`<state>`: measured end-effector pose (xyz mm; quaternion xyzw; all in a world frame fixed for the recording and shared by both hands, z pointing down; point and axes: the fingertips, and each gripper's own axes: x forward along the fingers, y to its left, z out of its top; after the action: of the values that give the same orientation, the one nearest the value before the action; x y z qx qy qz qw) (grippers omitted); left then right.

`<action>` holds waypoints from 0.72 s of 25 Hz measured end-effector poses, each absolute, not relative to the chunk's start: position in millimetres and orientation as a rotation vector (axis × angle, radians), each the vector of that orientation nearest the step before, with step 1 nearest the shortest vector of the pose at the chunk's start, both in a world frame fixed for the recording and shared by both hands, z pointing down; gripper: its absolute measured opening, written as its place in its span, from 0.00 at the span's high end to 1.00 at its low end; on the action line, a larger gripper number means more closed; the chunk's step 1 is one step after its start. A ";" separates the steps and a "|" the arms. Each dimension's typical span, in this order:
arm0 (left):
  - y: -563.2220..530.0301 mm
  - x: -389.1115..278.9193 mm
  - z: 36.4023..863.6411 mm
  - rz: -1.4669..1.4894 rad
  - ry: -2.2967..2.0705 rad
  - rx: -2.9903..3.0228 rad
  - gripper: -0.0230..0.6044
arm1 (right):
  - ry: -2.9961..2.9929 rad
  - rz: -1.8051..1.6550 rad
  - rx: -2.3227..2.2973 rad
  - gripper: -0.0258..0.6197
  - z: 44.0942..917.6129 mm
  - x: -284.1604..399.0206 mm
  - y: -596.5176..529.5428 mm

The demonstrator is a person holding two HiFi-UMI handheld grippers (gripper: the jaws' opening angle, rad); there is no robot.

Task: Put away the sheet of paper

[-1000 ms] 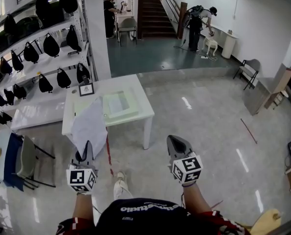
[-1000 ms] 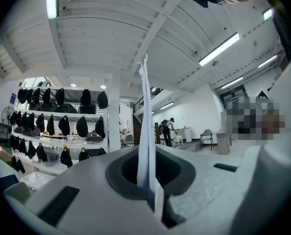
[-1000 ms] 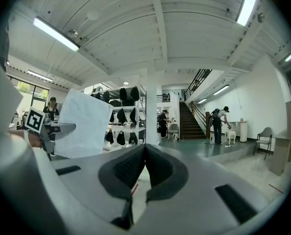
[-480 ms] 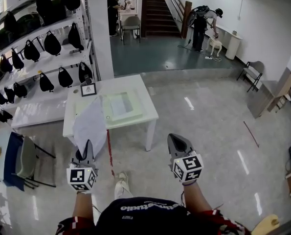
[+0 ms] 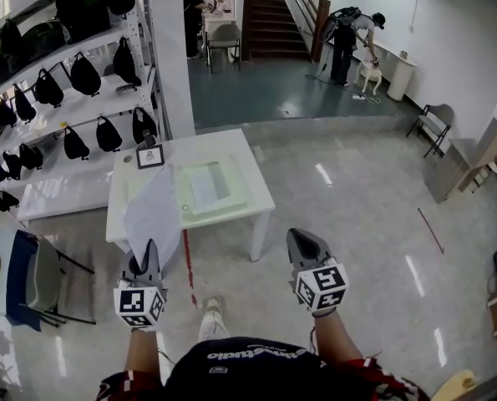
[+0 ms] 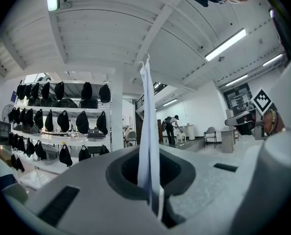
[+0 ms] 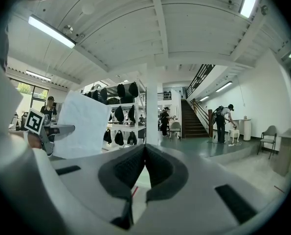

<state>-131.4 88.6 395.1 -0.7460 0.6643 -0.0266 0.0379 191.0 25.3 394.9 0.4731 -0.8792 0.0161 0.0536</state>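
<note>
Your left gripper (image 5: 148, 253), low at the left, is clenched on the bottom edge of the sheet of paper (image 5: 153, 214). The sheet stands upright from the jaws with its long axis running up and away from you. In the head view its top overlaps the near left corner of the white table (image 5: 223, 144). On that table, ahead and slightly right of the sheet and well apart from the gripper, lies a pale green tray (image 5: 231, 200). If that tray is the destination, the sheet must travel forward and right, then tip flat. Your right gripper (image 5: 301, 239), level with the left, is closed on nothing and about as far from the tray.
</note>
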 end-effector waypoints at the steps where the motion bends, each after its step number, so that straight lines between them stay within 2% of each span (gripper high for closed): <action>1: 83.6 -133.4 395.2 -0.082 2.037 -2.290 0.95 | -2.671 0.049 1.438 0.96 394.5 188.7 20.9; 18: -15.1 -179.2 398.1 -0.063 2.038 -2.318 0.95 | -2.644 0.030 1.435 0.96 382.6 141.2 -73.0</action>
<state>-179.2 -15.1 398.1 -0.7506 0.6598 -0.0206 0.0271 141.2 -73.0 382.6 0.4760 -0.8769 0.0101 0.0667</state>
